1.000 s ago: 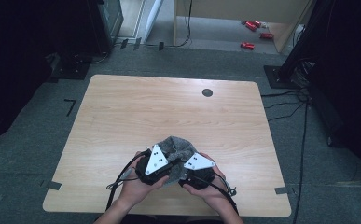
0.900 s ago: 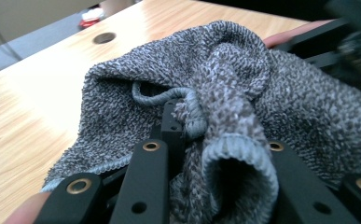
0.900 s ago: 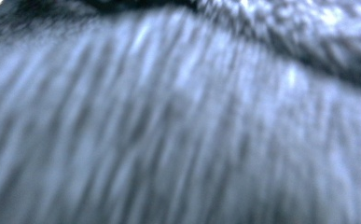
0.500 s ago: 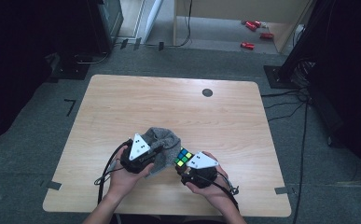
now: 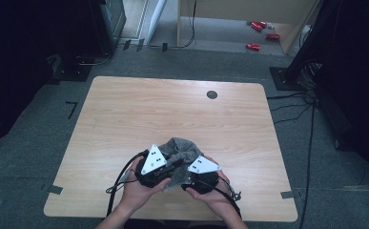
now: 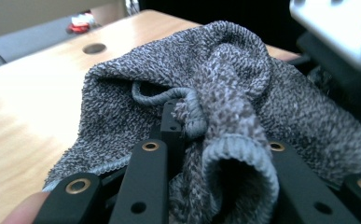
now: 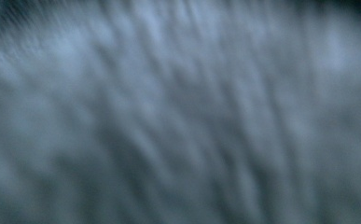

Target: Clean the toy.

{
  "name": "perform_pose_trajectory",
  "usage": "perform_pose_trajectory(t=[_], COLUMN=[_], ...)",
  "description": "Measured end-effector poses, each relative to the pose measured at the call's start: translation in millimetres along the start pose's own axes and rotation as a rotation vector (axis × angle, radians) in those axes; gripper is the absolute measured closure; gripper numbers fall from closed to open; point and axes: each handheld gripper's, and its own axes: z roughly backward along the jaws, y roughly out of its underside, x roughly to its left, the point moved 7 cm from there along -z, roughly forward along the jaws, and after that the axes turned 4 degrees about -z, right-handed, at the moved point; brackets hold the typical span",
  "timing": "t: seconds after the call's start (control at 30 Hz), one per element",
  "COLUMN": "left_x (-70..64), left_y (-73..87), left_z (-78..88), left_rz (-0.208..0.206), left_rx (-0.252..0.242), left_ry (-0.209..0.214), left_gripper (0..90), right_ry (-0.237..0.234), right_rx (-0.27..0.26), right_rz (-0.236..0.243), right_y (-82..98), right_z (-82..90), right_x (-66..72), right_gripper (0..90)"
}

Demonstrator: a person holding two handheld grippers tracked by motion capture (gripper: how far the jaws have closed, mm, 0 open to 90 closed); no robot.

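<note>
grey terry-knit cloth [image 5: 179, 149] sits bunched at near edge of the light wooden table [image 5: 125, 119], between both hands. left claw [image 5: 165, 164] is clamped on a fold of it, hem roll pinched betw. the jaws in left gripper view [image 6: 215, 140]. right claw [image 5: 191, 179] is buried in fabric; can't tell if it grips. cloth looks soft, light, floppy, not slippery: should bunch & drape. best hold prob. the thick hemmed edge, not the loose middle.

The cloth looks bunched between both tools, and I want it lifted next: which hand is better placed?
Probably left. The left tool is shut on a fold of the cloth. The right tool sits against it, but its grip is unclear.
</note>
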Motion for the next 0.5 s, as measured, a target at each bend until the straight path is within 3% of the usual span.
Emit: perform_pose_trajectory(t=[0.27,0.5], left_x=[10.1,38.2], left_y=[7.2,17.3], left_z=[-3.2,3.3], left_rz=[-0.001,0.037], left_rx=[0.03,0.051], left_ry=[-0.041,-0.109], left_gripper=[74.6,74.6], right_ry=[0.021,0.02], right_rx=[0.017,0.01], right_rz=[0.028,0.031], right_y=[2.1,1.0], right_z=[-1.1,0.1], right_x=[0.7,1.4], right_gripper=[34.5,34.5])
